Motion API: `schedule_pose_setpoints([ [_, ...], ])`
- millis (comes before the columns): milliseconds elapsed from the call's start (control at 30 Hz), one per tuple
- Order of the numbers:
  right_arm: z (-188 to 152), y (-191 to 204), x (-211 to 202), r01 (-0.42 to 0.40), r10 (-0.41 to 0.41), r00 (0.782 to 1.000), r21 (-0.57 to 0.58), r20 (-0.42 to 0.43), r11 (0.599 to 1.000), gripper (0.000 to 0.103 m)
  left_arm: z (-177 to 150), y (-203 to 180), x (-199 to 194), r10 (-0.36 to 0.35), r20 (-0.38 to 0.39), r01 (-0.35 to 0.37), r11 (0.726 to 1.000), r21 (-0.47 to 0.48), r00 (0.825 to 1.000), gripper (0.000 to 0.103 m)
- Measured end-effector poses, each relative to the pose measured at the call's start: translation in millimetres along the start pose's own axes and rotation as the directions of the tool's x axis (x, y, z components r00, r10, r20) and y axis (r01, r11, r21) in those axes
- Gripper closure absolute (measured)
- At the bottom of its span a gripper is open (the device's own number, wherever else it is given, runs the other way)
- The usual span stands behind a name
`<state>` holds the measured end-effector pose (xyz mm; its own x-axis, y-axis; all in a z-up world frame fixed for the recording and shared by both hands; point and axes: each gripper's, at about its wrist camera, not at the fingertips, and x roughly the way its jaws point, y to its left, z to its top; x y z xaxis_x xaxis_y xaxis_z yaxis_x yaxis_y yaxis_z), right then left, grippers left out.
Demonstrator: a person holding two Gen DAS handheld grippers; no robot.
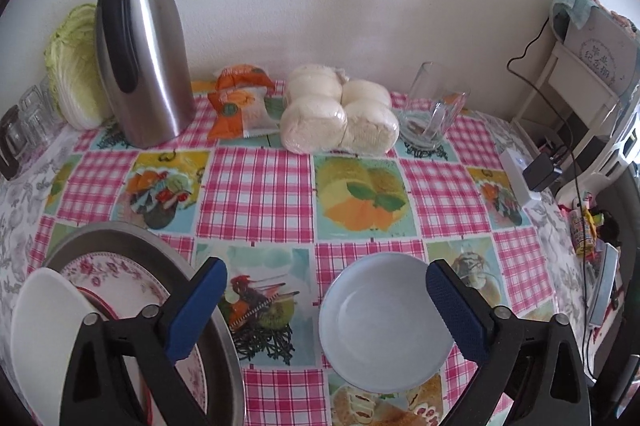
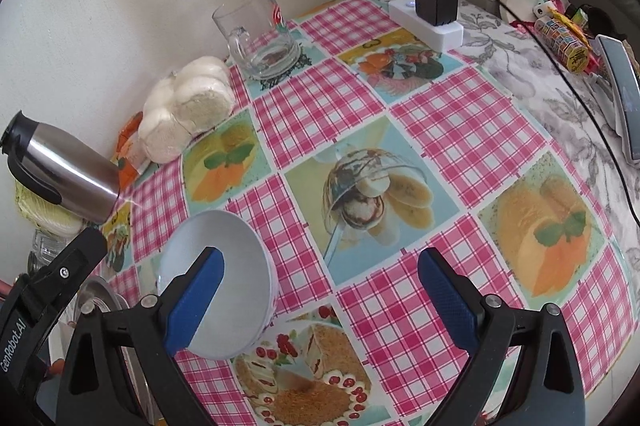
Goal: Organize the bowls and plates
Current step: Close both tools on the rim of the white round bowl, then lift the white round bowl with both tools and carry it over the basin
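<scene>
A plain white bowl [image 1: 384, 322] sits upright on the checked tablecloth. My left gripper [image 1: 326, 306] hangs open just above it, its right finger over the bowl's right rim and its left finger over a metal basin [image 1: 132, 246]. In the basin lie a floral plate [image 1: 120, 270] and a white dish [image 1: 44, 338] leaning at its left side. The right wrist view shows the same bowl [image 2: 224, 282] at lower left. My right gripper [image 2: 322, 300] is open with its left finger in front of the bowl and nothing between its pads. The left gripper's black body [image 2: 52, 286] shows at the left edge.
Along the wall stand a steel jug [image 1: 140, 54], a cabbage [image 1: 72, 66], a snack packet [image 1: 240, 106], a bag of buns [image 1: 336, 114] and a glass mug [image 1: 432, 114]. A power strip with a charger [image 2: 432, 14], its cables and a phone [image 2: 624, 98] lie at the right.
</scene>
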<state>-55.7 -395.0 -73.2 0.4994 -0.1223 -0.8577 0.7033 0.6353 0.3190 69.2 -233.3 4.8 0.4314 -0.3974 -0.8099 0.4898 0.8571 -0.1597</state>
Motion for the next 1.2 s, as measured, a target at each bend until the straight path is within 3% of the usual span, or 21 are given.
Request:
schedule_pose_setpoints([
  [133, -3, 3, 8, -0.012, 0.012, 1.0, 0.004, 0.002, 1.0, 0.005, -4, -1, 13, -0.006, -0.033, 0.006, 1.0, 0.002, 0.999, 0.011],
  [267, -5, 10, 15, -0.008, 0.008, 1.0, -0.024, -0.004, 1.0, 0.008, -6, 0, 23, -0.021, -0.063, 0.021, 1.0, -0.005, 0.998, 0.024],
  [333, -6, 12, 18, -0.013, 0.013, 1.0, -0.028, -0.009, 1.0, 0.026, -8, 1, 29, -0.023, -0.079, 0.023, 1.0, -0.009, 0.997, 0.03],
  [400, -8, 14, 21, -0.016, 0.015, 1.0, -0.03, -0.017, 0.999, 0.034, -10, 2, 33, -0.043, -0.094, 0.042, 0.999, -0.016, 0.995, 0.039],
  [700, -11, 23, 30, -0.038, 0.036, 0.999, -0.06, -0.029, 0.997, 0.057, -17, 0, 49, -0.076, -0.151, 0.074, 0.997, -0.022, 0.986, 0.062],
  [1200, -18, 32, 44, -0.038, 0.033, 0.997, -0.08, -0.064, 0.996, 0.081, -28, 2, 69, -0.073, -0.201, 0.07, 0.997, -0.023, 0.977, 0.075],
])
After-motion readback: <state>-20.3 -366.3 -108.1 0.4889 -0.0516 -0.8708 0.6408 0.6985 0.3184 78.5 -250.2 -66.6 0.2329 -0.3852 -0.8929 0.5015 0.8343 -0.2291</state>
